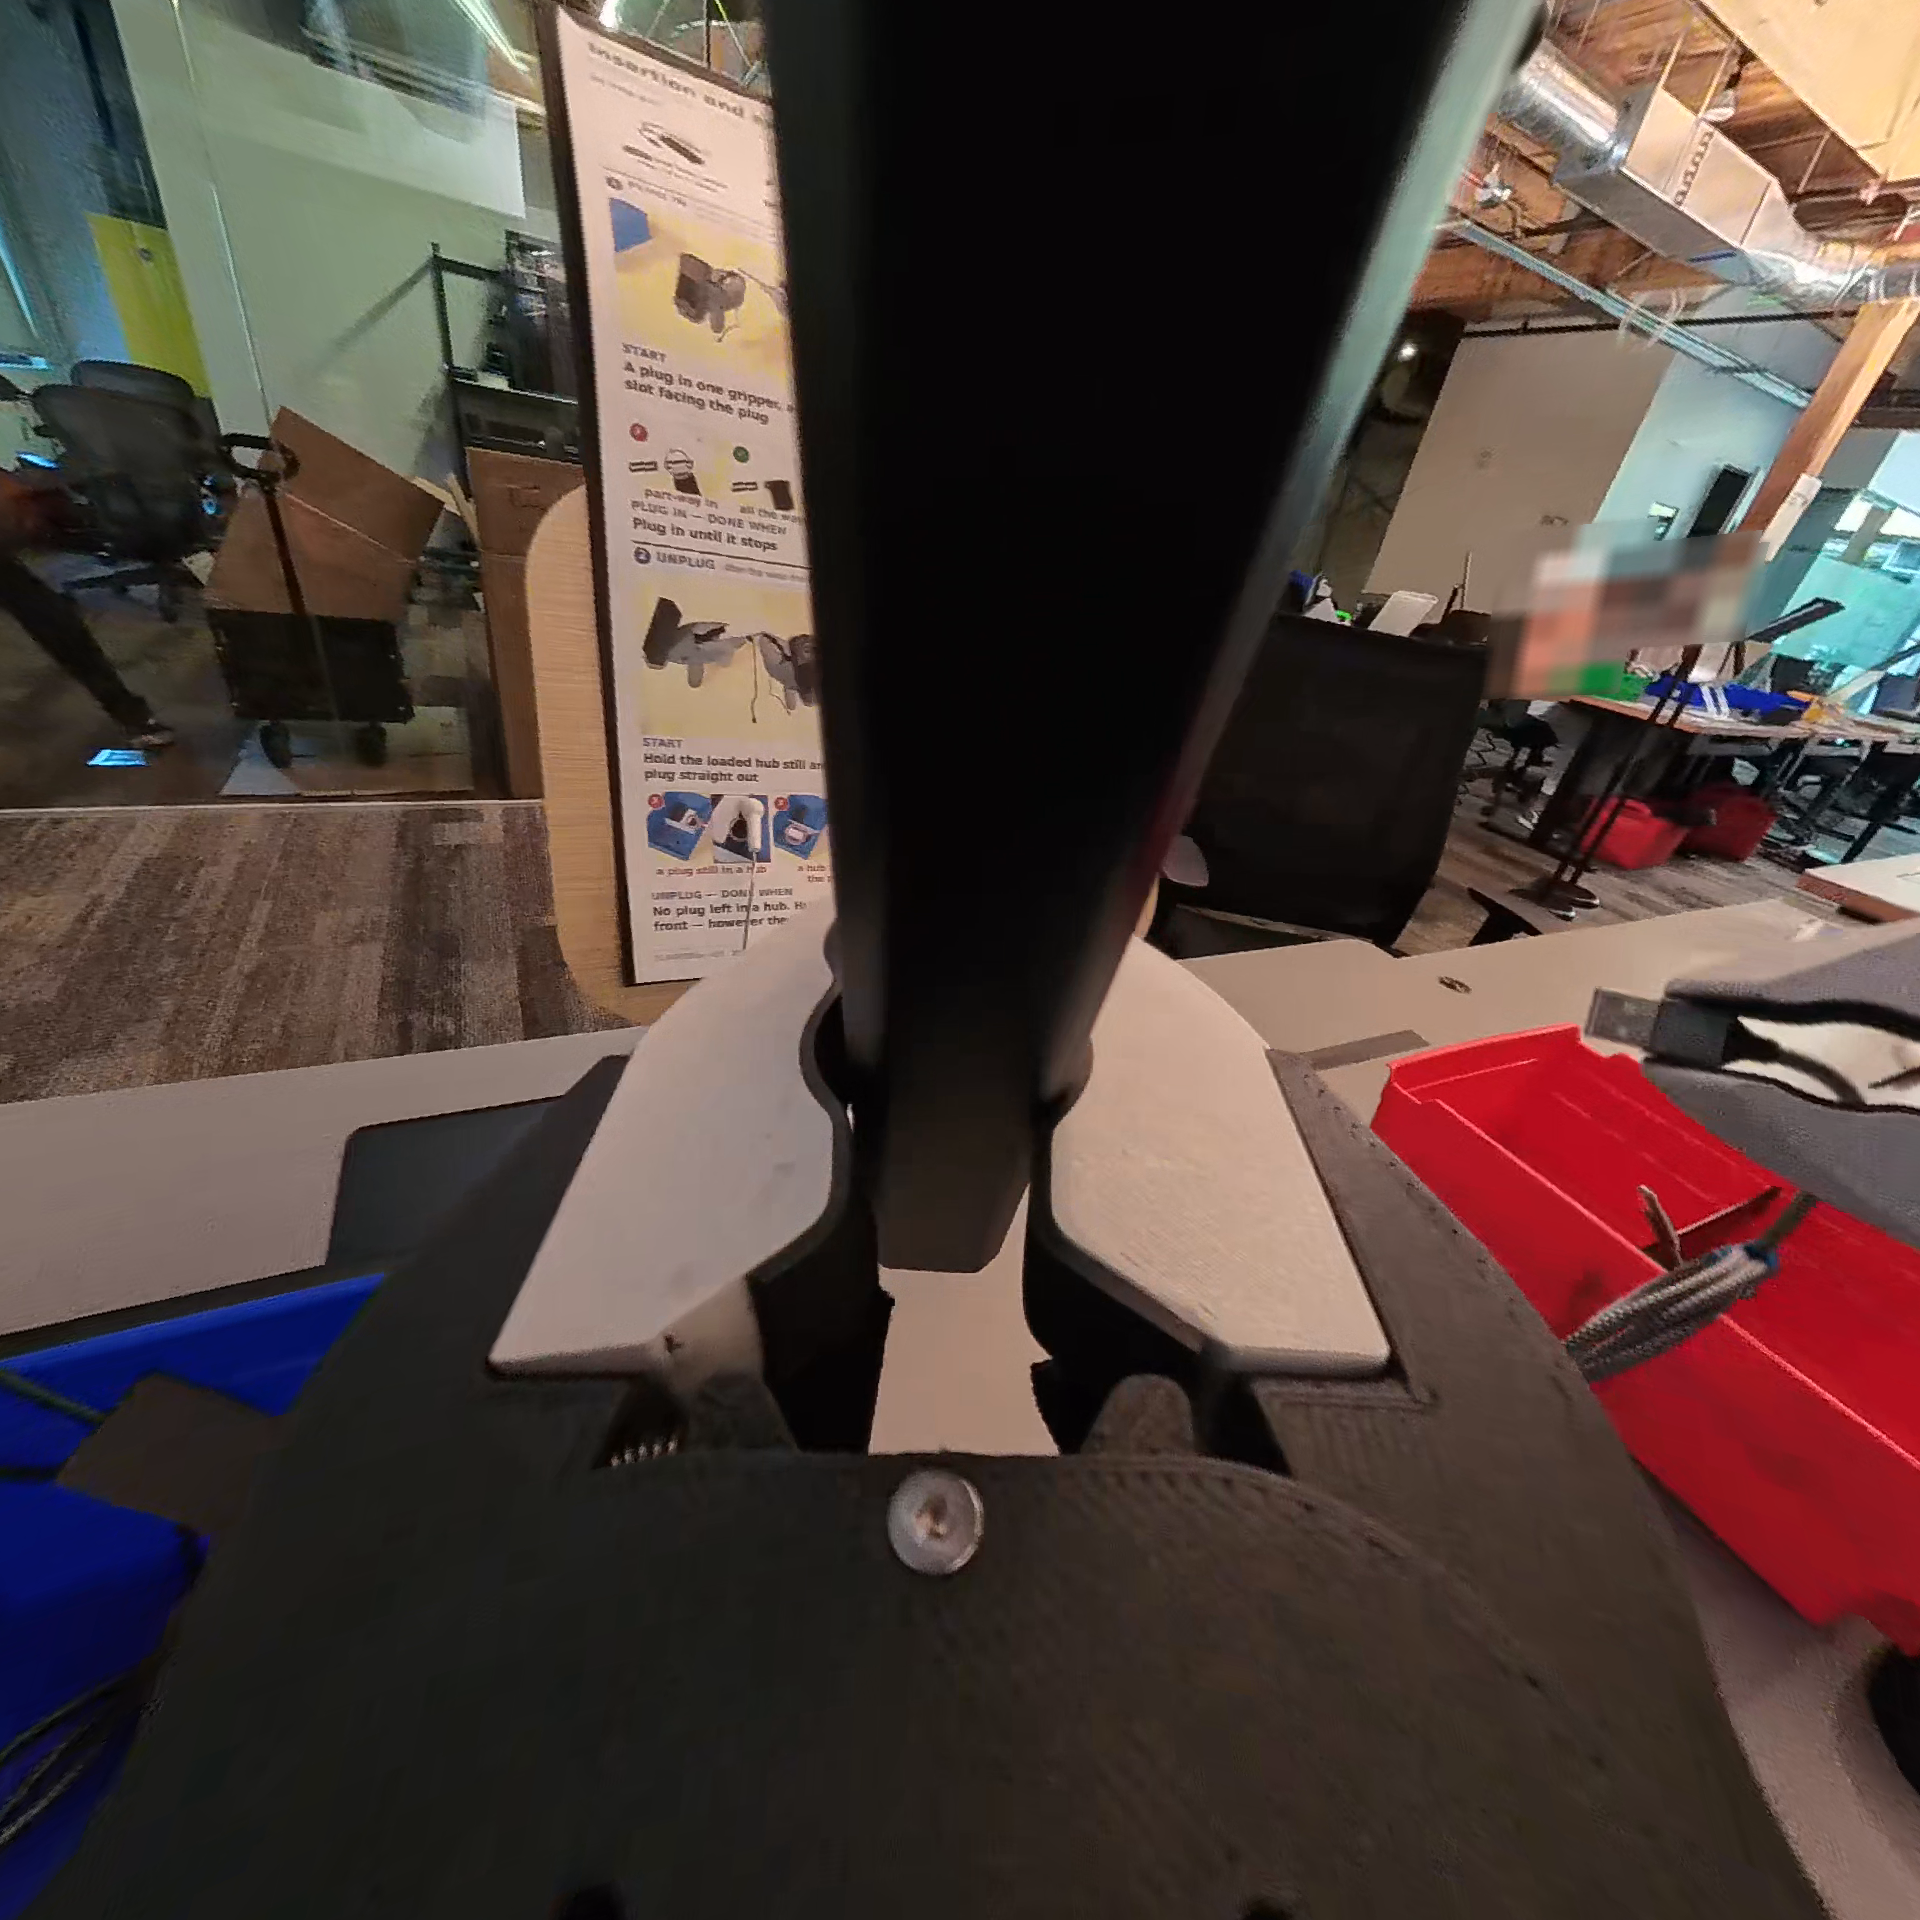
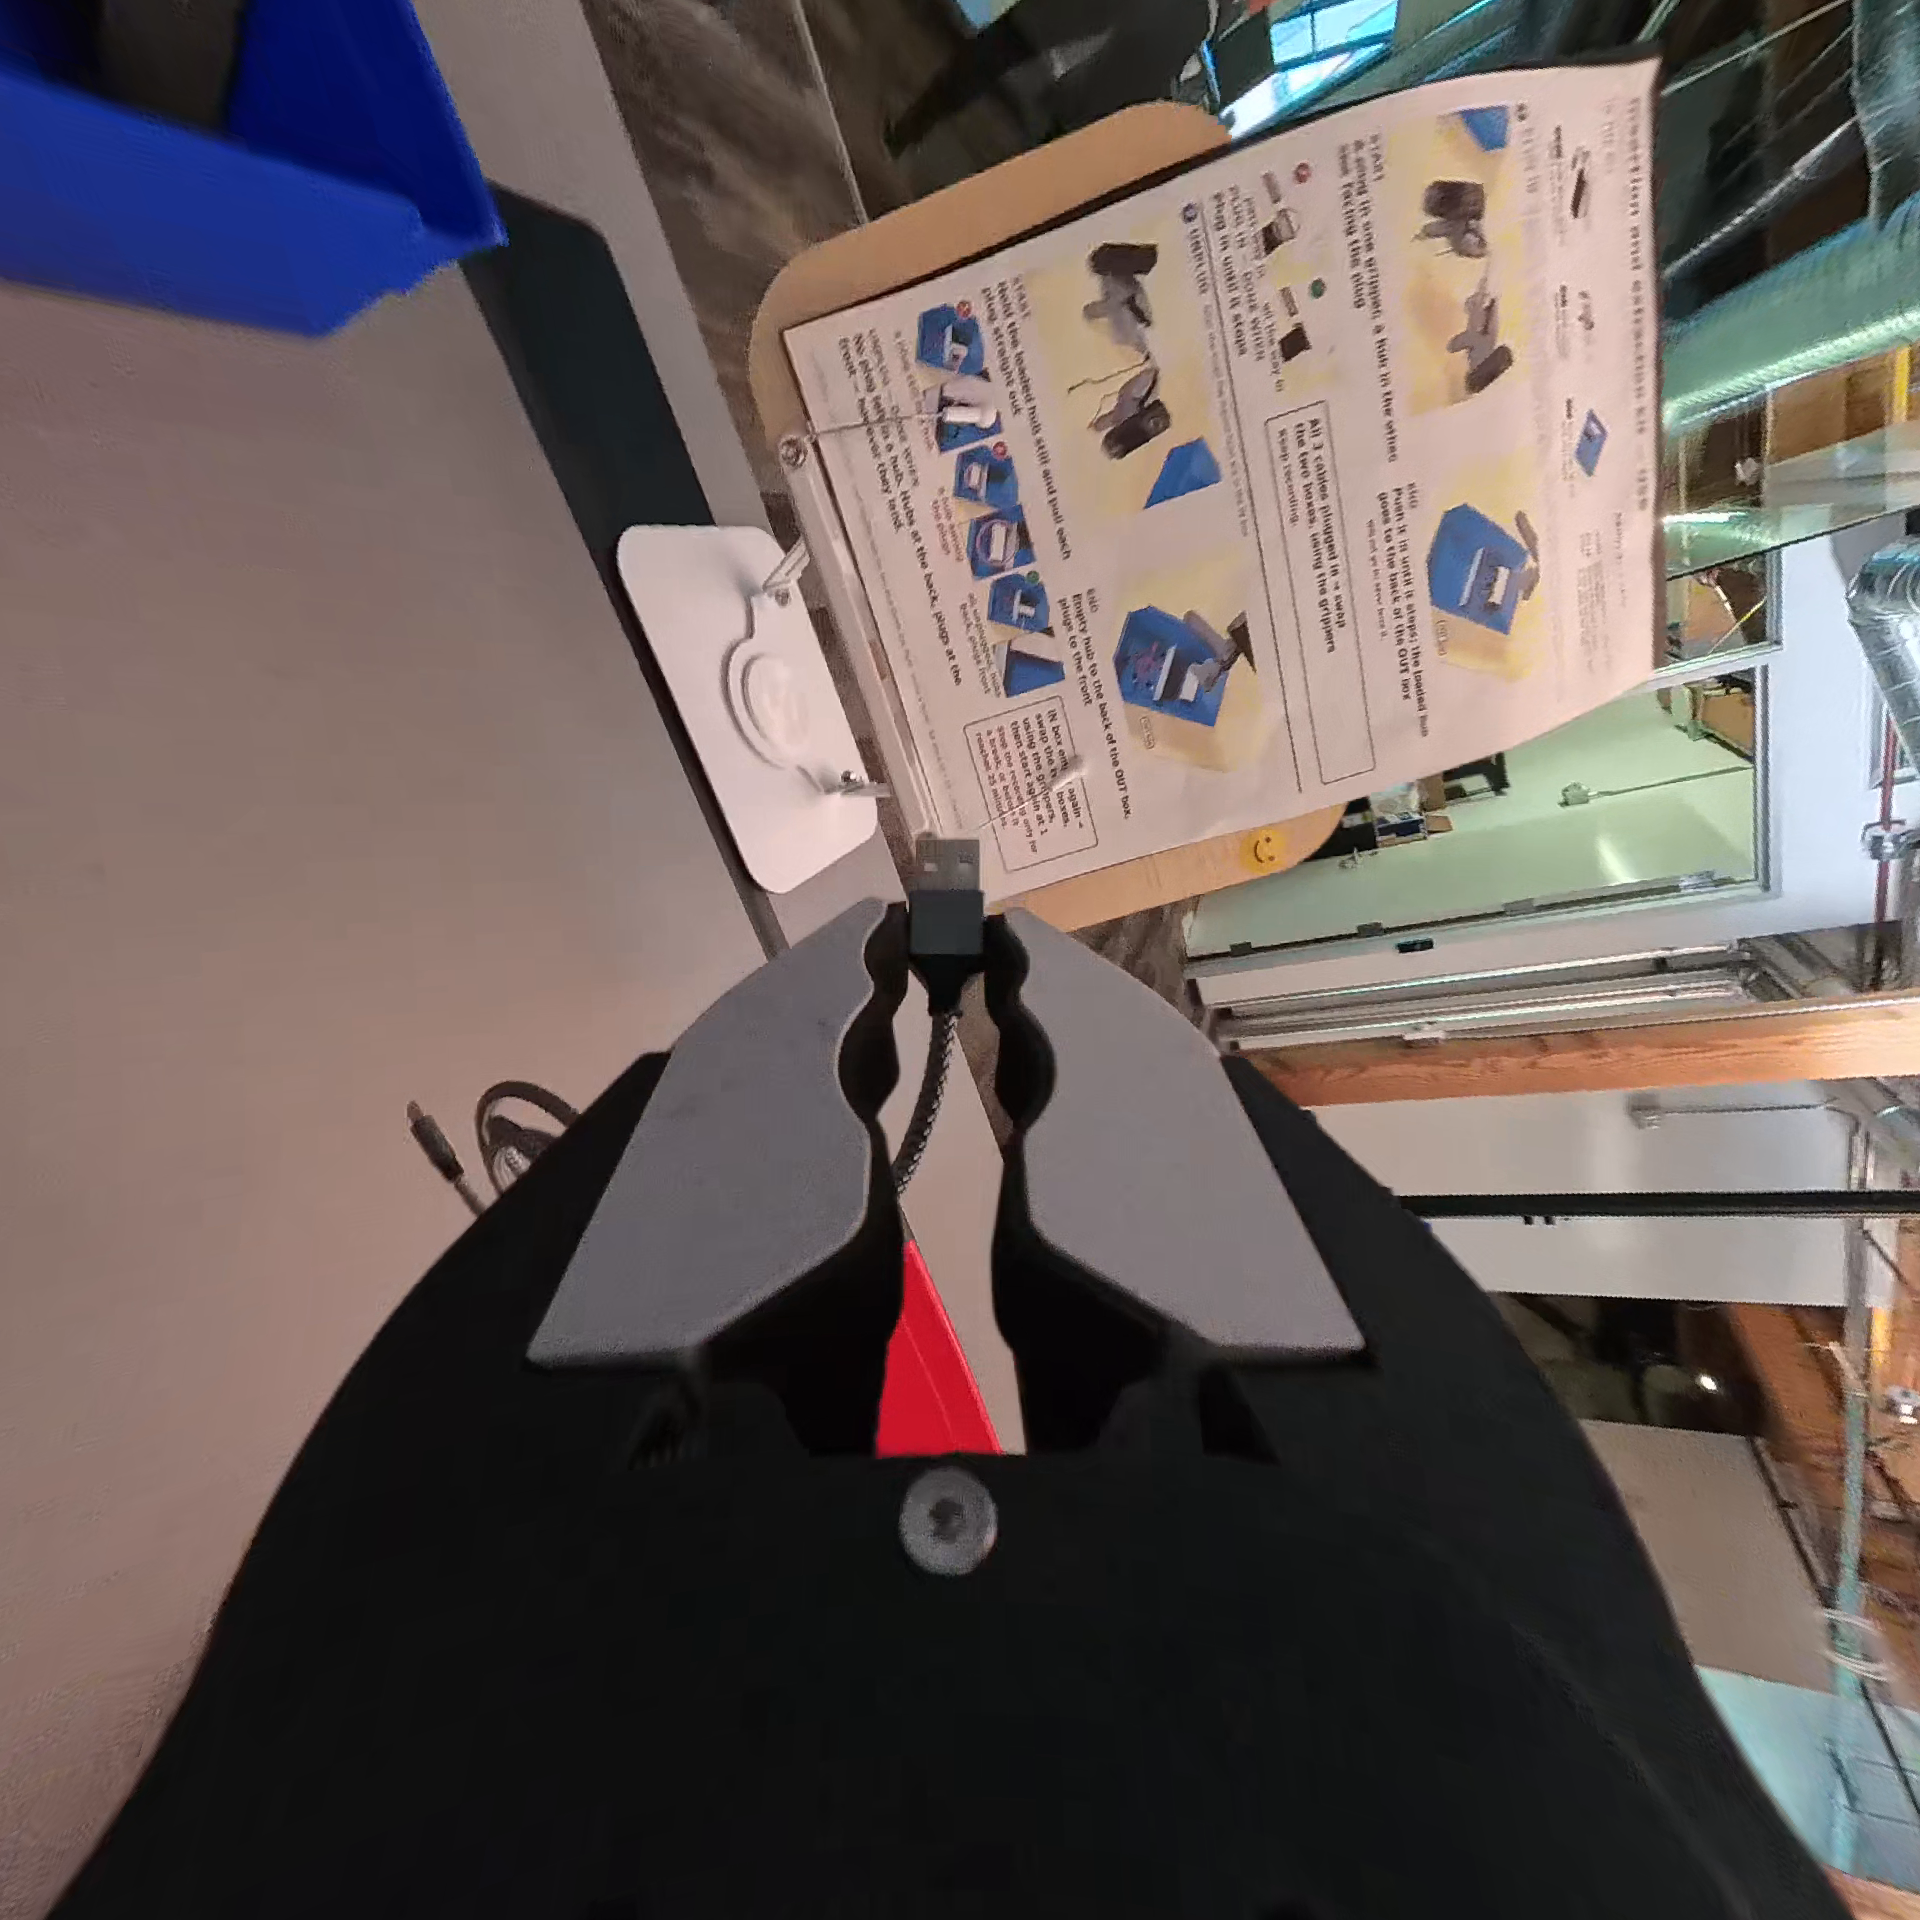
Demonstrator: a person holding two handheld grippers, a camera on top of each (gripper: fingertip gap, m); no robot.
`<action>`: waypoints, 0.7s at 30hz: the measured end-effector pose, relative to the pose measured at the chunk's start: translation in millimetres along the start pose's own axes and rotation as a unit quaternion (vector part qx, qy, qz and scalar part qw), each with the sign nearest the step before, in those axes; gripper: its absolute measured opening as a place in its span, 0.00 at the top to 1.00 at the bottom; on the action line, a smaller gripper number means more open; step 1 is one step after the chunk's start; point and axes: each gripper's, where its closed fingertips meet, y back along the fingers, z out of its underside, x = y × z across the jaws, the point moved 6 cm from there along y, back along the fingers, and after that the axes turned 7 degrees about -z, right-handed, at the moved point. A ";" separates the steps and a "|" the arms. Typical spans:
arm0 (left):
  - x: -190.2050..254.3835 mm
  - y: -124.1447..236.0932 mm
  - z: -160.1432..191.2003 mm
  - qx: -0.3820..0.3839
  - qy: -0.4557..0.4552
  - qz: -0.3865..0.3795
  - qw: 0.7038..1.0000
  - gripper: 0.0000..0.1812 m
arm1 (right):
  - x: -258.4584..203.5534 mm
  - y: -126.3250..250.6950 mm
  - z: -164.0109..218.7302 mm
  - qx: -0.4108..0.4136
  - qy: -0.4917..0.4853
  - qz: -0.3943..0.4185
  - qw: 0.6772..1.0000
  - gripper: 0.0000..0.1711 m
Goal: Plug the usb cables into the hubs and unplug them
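My left gripper point(image 1: 951, 1122) is shut on a long black USB hub point(image 1: 1049, 520) that stands upright between its grey fingers and fills the upper middle of the left wrist view. My right gripper point(image 2: 943, 930) is shut on the black USB plug point(image 2: 945, 904) of a braided cable point(image 2: 925, 1101), with the metal tip pointing forward past the fingertips. The same plug point(image 1: 1652, 1016) shows at the right edge of the left wrist view, held by the right gripper point(image 1: 1704, 1023), tip pointing left toward the hub, well apart from it. The braided cable point(image 1: 1662, 1309) hangs over the red bin.
A red bin point(image 1: 1704, 1351) sits right of the left gripper and a blue bin point(image 1: 94, 1475) at its left. The blue bin point(image 2: 208, 177) also shows in the right wrist view. An instruction poster point(image 2: 1247, 436) stands on a white base point(image 2: 727, 675). Another cable point(image 2: 499, 1143) lies on the grey table point(image 2: 312, 727). There is about 20 cm between the tips of the two grippers.
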 end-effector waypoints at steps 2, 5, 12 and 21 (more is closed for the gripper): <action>-0.2 1.1 -0.5 0.000 -0.002 0.001 1.000 0.83 | -3.9 -1.7 1.8 -0.006 0.006 0.003 1.000 0.91; 1.7 0.3 -0.3 -0.001 -0.005 0.005 1.000 0.85 | -6.1 -3.1 2.5 -0.011 0.005 0.001 1.000 0.91; 5.2 -0.7 0.3 -0.007 -0.008 0.013 1.000 0.84 | 12.0 8.7 8.2 -0.023 0.020 0.011 0.999 0.91; 14.3 1.7 -4.8 0.002 0.000 0.042 0.999 0.84 | 102.2 71.3 84.4 -0.030 -0.120 -0.004 0.992 0.91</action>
